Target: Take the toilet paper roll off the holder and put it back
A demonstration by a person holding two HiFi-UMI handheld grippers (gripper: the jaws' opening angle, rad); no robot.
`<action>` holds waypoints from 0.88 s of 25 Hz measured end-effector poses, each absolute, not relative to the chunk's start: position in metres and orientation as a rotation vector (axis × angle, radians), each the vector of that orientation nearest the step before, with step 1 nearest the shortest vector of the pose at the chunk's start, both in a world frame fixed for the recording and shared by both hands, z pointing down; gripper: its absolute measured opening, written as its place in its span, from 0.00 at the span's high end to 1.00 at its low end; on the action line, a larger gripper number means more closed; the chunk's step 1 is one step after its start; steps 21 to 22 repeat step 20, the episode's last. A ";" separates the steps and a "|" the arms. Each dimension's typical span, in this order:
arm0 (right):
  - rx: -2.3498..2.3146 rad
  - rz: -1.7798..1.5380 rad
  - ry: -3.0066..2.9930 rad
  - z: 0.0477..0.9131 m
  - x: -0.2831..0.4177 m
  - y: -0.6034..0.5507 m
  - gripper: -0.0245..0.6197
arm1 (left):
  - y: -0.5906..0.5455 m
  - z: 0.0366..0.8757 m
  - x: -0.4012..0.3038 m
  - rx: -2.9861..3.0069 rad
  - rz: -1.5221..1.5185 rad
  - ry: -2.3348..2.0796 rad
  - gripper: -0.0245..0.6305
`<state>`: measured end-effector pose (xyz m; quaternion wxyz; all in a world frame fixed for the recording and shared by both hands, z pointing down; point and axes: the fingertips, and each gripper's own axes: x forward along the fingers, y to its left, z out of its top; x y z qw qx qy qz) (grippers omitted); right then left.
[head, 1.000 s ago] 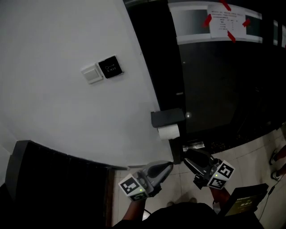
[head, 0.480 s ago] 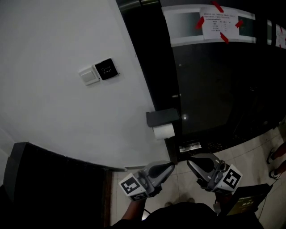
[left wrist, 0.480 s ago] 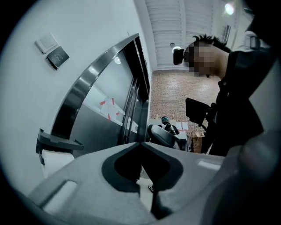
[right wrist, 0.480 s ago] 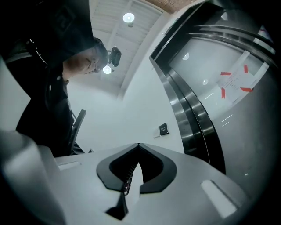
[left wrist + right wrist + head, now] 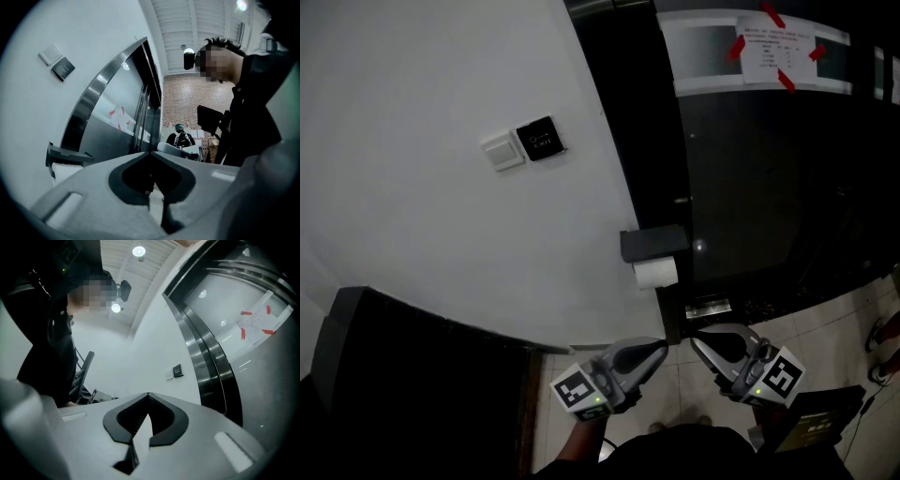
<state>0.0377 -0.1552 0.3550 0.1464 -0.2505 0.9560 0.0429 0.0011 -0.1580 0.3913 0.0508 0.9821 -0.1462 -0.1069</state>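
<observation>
A white toilet paper roll (image 5: 655, 272) hangs under the dark cover of its holder (image 5: 653, 242), fixed where the white wall meets the black door frame. Both grippers hover below it, apart from it, tips pointing up toward it. My left gripper (image 5: 661, 346) is shut with nothing in it, just below and left of the roll. My right gripper (image 5: 695, 341) is shut too, empty, to the roll's lower right. In the left gripper view the roll (image 5: 64, 171) and holder (image 5: 63, 153) sit far left of the shut left gripper (image 5: 151, 152). The right gripper (image 5: 148, 393) faces the bare wall.
A white switch (image 5: 499, 150) and a black panel (image 5: 539, 138) are on the wall above left. A notice (image 5: 778, 47) held by red tape hangs on the dark glossy door. A black unit (image 5: 394, 375) stands lower left, a dark box (image 5: 816, 427) lower right on the tiled floor.
My right gripper has rolled, bringing its marker cube to face the camera, and shifted slightly right. The left gripper has held still. The roll stays on the holder.
</observation>
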 end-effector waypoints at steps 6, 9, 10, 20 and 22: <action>-0.717 0.102 2.749 0.354 0.033 -0.156 0.96 | -0.159 0.390 -0.003 2.984 -0.345 -0.456 0.96; -0.727 0.096 2.750 0.355 0.033 -0.157 0.96 | -0.160 0.390 -0.003 2.978 -0.349 -0.458 0.96; -0.730 0.090 2.746 0.355 0.034 -0.157 0.96 | -0.160 0.389 -0.003 2.977 -0.353 -0.458 0.96; -0.758 0.053 2.740 0.361 0.031 -0.163 0.96 | -0.165 0.392 -0.010 2.965 -0.355 -0.448 0.96; -0.758 0.053 2.740 0.361 0.031 -0.163 0.96 | -0.165 0.392 -0.010 2.965 -0.355 -0.448 0.96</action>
